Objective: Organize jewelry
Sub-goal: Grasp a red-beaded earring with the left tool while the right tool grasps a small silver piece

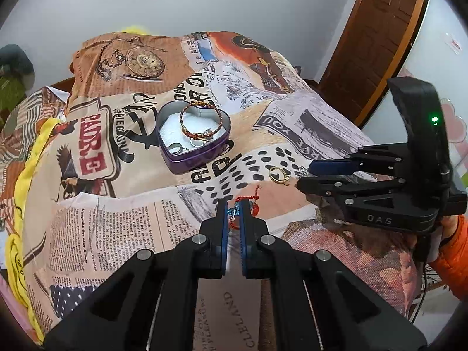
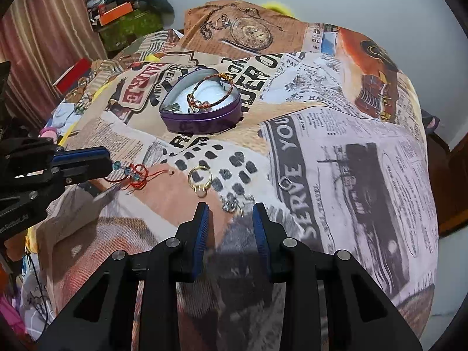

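Observation:
A purple heart-shaped tin [image 1: 201,162] [image 2: 201,121] sits open on the printed cloth, with a red-gold bangle [image 1: 200,121] [image 2: 210,96] and small pieces inside. My left gripper [image 1: 233,212] [image 2: 109,163] is shut on a red cord bracelet with blue beads [image 1: 248,204] [image 2: 136,175], which trails on the cloth. My right gripper [image 2: 231,210] [image 1: 302,175] is open just above a small silver charm [image 2: 231,201]. A gold ring [image 1: 279,175] [image 2: 200,180] lies between the grippers. A thin silver ring [image 2: 285,182] lies to the right.
The newspaper-print cloth [image 1: 117,234] [image 2: 365,175] covers a rounded, bumpy surface that drops away at its edges. A brown door [image 1: 377,38] stands far right. Curtain and cluttered boxes [image 2: 122,20] are at the far left.

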Action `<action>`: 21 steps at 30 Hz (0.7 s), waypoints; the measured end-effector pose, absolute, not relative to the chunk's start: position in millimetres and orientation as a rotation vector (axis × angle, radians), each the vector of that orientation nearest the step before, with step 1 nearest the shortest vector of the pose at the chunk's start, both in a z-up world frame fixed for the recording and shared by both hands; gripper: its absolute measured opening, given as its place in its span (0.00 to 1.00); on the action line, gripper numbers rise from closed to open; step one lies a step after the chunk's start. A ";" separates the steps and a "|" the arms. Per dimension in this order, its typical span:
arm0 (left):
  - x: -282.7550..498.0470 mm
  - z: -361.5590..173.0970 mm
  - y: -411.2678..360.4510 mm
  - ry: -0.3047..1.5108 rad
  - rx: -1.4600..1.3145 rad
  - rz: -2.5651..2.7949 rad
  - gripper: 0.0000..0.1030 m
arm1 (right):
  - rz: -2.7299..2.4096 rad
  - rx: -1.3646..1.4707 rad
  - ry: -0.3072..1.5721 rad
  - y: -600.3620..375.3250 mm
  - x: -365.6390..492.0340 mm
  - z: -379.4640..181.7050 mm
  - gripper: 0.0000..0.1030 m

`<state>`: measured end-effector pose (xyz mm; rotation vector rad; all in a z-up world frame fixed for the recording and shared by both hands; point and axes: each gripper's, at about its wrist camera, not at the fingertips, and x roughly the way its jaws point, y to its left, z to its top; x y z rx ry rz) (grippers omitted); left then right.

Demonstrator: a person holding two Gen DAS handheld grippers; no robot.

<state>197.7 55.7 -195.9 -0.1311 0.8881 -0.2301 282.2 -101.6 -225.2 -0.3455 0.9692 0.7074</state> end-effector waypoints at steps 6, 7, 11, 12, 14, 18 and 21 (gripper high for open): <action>197.6 -191.6 57.6 0.873 -0.130 -0.233 0.05 | 0.717 -0.327 0.967 -101.3 282.4 -226.1 0.10; 197.8 -191.2 57.3 0.873 -0.131 -0.233 0.05 | 0.719 -0.323 0.963 -102.4 281.8 -225.6 0.10; 197.8 -187.5 58.3 0.864 -0.135 -0.225 0.05 | 0.719 -0.321 0.943 -105.8 277.4 -220.4 0.10; 197.5 -185.4 58.9 0.859 -0.136 -0.221 0.05 | 0.720 -0.317 0.937 -107.7 275.9 -217.8 0.10; 197.4 -181.0 59.9 0.849 -0.136 -0.216 0.05 | 0.720 -0.307 0.927 -109.7 275.4 -212.4 0.10; 198.0 -168.4 63.8 0.819 -0.130 -0.201 0.05 | 0.717 -0.280 0.901 -113.5 276.4 -197.8 0.10; 199.1 -158.9 67.5 0.794 -0.123 -0.187 0.05 | 0.713 -0.259 0.875 -115.8 279.1 -184.8 0.10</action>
